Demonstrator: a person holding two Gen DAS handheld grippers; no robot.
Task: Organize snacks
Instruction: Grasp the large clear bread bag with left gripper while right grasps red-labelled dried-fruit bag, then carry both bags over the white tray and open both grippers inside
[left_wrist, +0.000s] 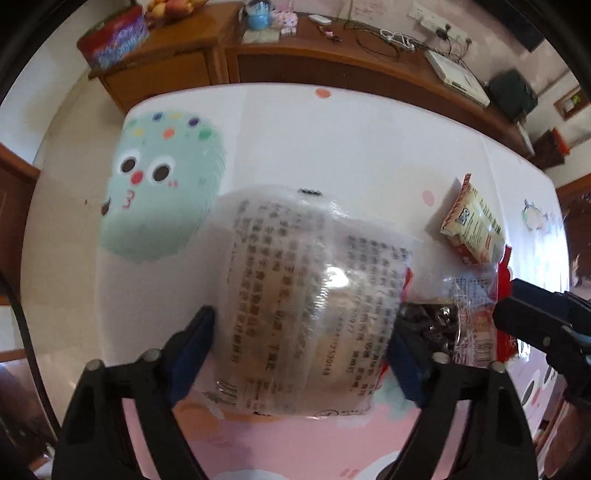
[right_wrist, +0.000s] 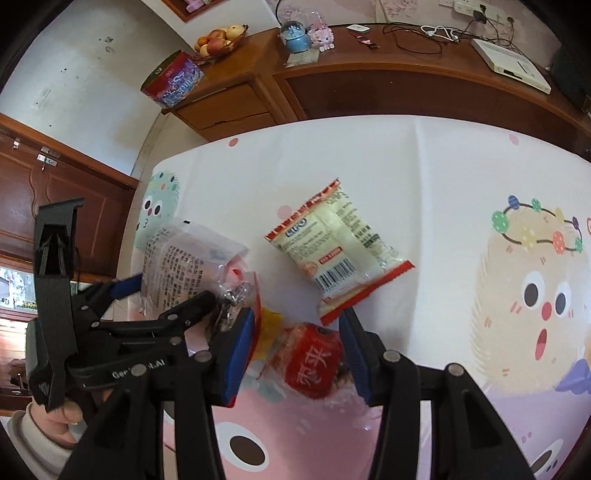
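Left wrist view: the left tongs (left_wrist: 303, 332) straddle a clear printed snack bag (left_wrist: 295, 295) lying on the counter (left_wrist: 332, 147), blue pads at its sides; whether they press it is unclear. Right wrist view: the right tongs (right_wrist: 297, 347) stand apart around a red-labelled snack packet (right_wrist: 314, 363), just below a cream packet (right_wrist: 338, 251).

Both wrist cameras look steeply down along their fingers, close above the table (left_wrist: 332, 122). The left view sits over the clear packet (left_wrist: 295, 295); the right view, just beside it, shares that packet (right_wrist: 184, 258), the cream packet (right_wrist: 340, 251) and the far sideboard (right_wrist: 406, 81).
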